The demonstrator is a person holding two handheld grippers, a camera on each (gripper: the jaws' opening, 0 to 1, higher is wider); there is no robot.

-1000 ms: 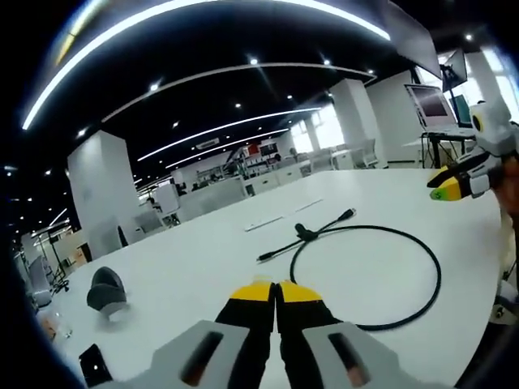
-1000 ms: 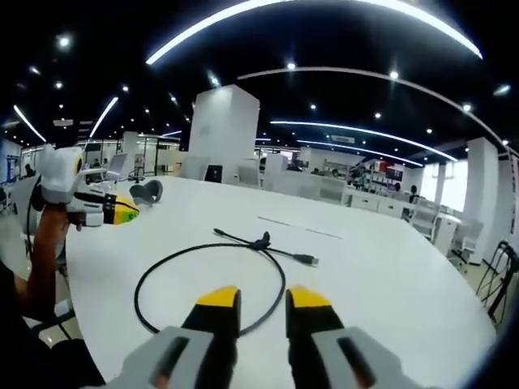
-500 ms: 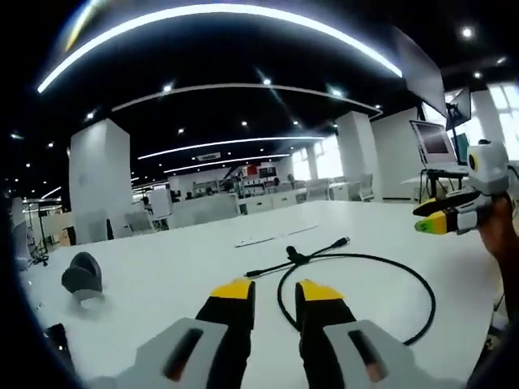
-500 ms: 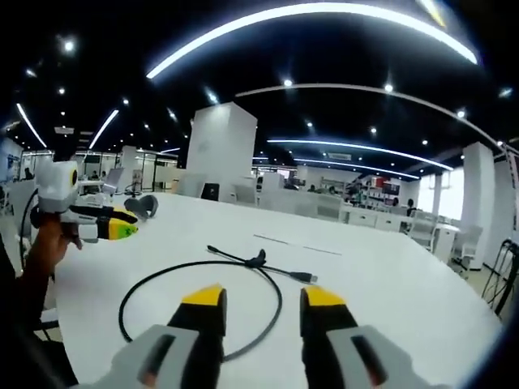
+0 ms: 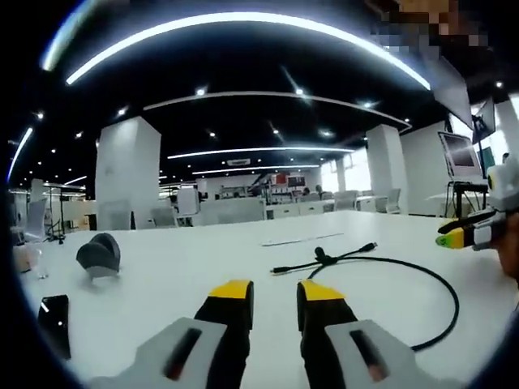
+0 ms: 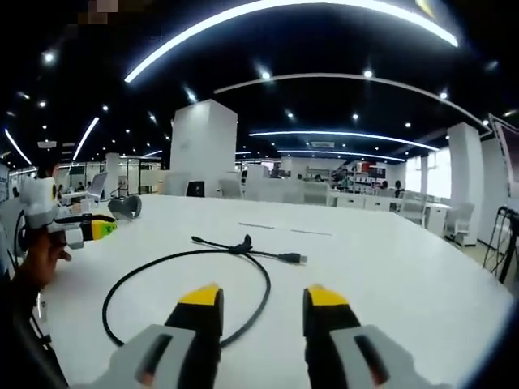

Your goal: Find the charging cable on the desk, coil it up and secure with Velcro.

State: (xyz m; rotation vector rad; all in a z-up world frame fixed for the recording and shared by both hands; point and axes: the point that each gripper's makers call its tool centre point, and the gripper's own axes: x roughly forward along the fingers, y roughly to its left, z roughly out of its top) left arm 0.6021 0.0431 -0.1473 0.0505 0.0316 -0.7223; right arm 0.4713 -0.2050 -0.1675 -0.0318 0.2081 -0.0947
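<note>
Landmark for all positions: the black charging cable (image 5: 422, 300), lying flat on the white desk (image 5: 162, 284).

Cable state: already forms one large loose loop, with both plug ends crossing at a small black knot-like tie (image 5: 319, 254) on the loop's far side. In the right gripper view the cable (image 6: 186, 284) shows the same loop, the tie (image 6: 243, 242) at its far edge, one tail running off to the left of it and the other ending in a connector plug (image 6: 293, 258) to the right. I cannot tell whether the tie is Velcro.

Left gripper (image 5: 271, 292): my yellow-tipped jaws are parted, nothing between them. They hover above the desk on the near side of the cable, just left of the loop, touching no part of it.

Right gripper (image 6: 263, 296): jaws spread wide, nothing gripped. They sit over the near arc of the loop, above it; contact not visible.

Cross-views: the right gripper (image 5: 474, 233) appears beyond the loop's right edge in the left gripper view, held in my hand. The left gripper (image 6: 77, 228) appears left of the loop in the right gripper view, my hand (image 6: 40, 253) around it.

Other items: a grey rounded object (image 5: 99, 254) rests well left of the cable; a dark flat device (image 5: 53, 324) lies nearer, also left. A thin pale strip (image 5: 290, 240) lies on the desk beyond the tie.
</note>
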